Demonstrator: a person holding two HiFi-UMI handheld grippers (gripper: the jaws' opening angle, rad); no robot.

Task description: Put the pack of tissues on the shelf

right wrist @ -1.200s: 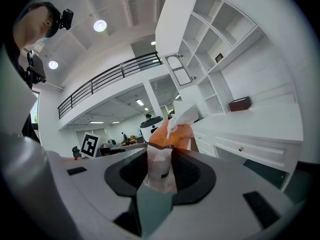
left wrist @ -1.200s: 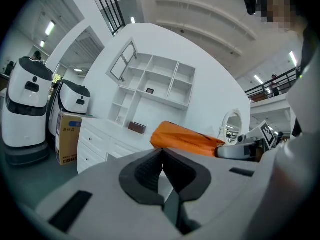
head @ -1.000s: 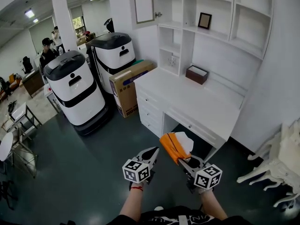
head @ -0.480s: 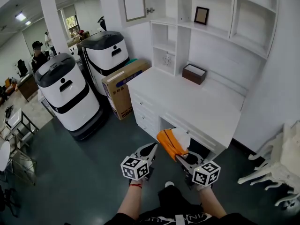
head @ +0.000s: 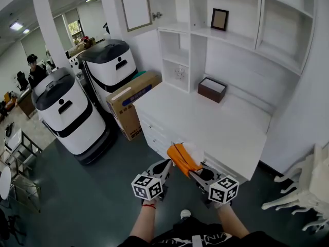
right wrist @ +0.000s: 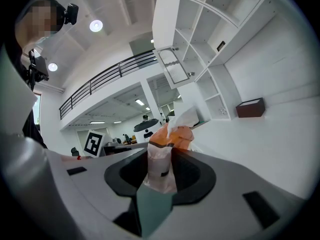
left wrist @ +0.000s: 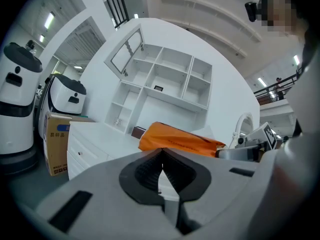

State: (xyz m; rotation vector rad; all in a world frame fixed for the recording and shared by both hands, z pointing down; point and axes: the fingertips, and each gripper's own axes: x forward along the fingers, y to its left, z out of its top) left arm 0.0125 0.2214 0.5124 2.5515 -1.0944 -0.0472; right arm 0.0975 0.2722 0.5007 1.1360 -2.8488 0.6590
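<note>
The pack of tissues point(head: 180, 159) is orange with a white tissue sticking out of its far end. My right gripper point(head: 193, 172) is shut on its near end and holds it over the front edge of the white desk point(head: 216, 120). In the right gripper view the pack point(right wrist: 164, 156) is pinched between the jaws, with orange plastic and white tissue beyond them. My left gripper point(head: 166, 165) hangs just left of the pack, shut and empty; its jaws meet point(left wrist: 161, 156), with the pack point(left wrist: 177, 140) behind them. The white shelf unit point(head: 205, 32) rises above the desk.
A brown open box point(head: 213, 89) stands at the desk's back, and a picture frame point(head: 219, 19) on a shelf. Two white-and-black robots point(head: 67, 112) and a cardboard box point(head: 131, 104) stand left of the desk. A white chair point(head: 308, 194) is at right. A person point(head: 33, 71) stands far left.
Both grippers and the pack have come closer to the desk; the pack now reaches over its front edge. The hold on the pack is unchanged.
</note>
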